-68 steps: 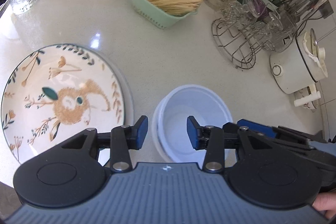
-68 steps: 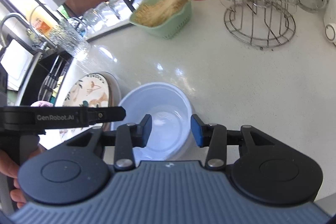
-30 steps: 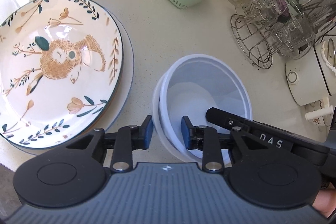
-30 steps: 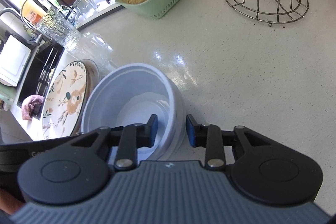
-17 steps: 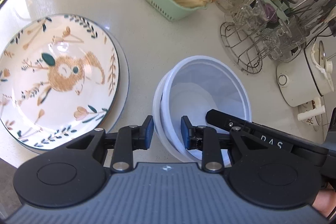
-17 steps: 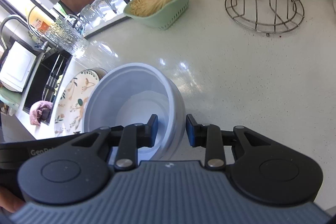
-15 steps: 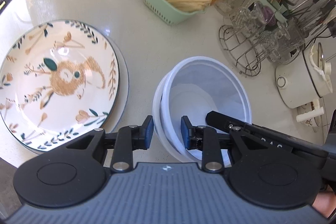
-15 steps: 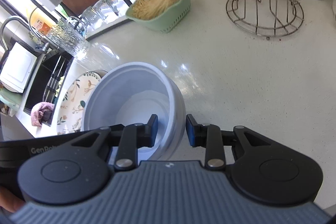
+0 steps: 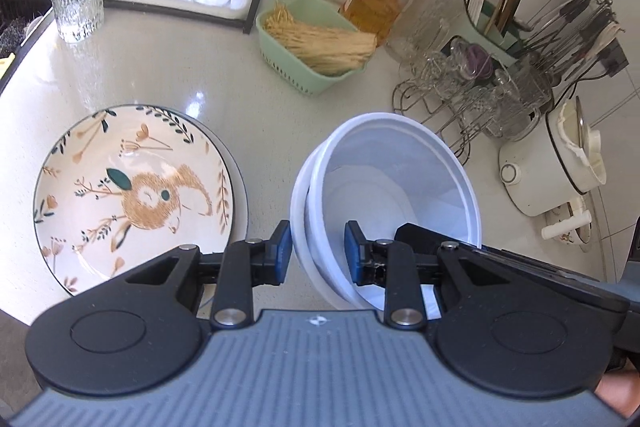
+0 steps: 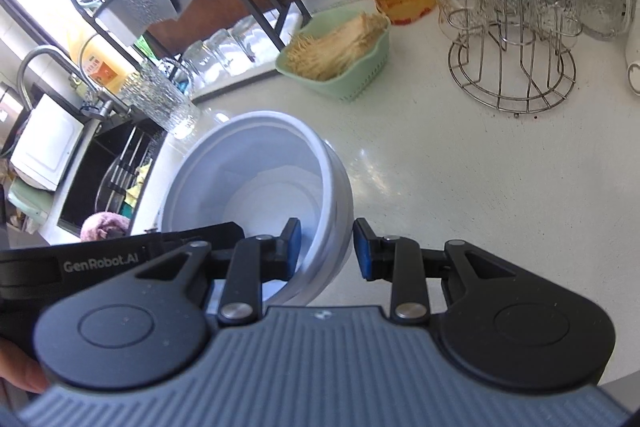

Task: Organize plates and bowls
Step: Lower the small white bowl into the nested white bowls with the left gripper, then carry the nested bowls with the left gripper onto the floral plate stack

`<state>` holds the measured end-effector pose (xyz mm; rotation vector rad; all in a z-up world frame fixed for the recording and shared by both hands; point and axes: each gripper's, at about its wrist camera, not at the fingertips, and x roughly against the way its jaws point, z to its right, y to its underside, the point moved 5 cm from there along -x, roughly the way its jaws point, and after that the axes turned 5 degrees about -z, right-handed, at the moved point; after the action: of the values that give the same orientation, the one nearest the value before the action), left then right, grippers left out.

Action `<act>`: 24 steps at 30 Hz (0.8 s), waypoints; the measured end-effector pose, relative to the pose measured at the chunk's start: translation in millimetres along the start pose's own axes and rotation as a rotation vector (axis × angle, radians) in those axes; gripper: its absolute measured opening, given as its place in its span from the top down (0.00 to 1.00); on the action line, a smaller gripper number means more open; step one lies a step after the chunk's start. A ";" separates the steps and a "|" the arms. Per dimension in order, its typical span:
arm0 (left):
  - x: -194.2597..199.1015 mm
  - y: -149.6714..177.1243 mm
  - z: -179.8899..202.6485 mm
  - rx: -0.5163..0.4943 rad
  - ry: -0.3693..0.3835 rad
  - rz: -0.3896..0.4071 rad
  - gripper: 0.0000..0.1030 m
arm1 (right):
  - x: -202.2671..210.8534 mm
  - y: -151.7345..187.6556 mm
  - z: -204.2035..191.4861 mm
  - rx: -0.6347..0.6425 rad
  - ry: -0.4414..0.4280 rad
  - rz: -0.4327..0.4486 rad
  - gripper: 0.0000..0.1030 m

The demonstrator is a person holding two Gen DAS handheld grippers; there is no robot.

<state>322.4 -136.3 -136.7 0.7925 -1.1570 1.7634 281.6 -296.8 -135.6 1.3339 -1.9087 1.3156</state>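
From the left wrist camera, the left gripper [image 9: 318, 247] pinches the near-left rim of the stacked white bowls [image 9: 394, 183], held tilted above the countertop [image 9: 168, 75]. A floral plate [image 9: 132, 187] lies to the left on a larger plate.

From the right wrist camera, the right gripper [image 10: 327, 246] pinches the bowls' [image 10: 256, 179] opposite rim. The bowls appear mid-carry; the next move likely calls for both grippers travelling together, level, toward a resting place.
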 end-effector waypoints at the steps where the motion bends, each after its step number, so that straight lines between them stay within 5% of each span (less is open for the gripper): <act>1: 2.3 -0.7 -0.5 -0.005 -0.001 0.002 0.69 | 1.1 -0.5 -2.2 0.000 -0.001 0.005 0.69; 24: 47.5 -10.9 -67.5 0.037 -0.045 0.048 0.68 | -23.1 -9.4 -77.3 0.094 -0.056 -0.036 0.69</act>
<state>308.4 -56.6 -117.1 0.8365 -1.1851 1.8197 288.7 -218.3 -116.0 1.4590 -1.8708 1.3794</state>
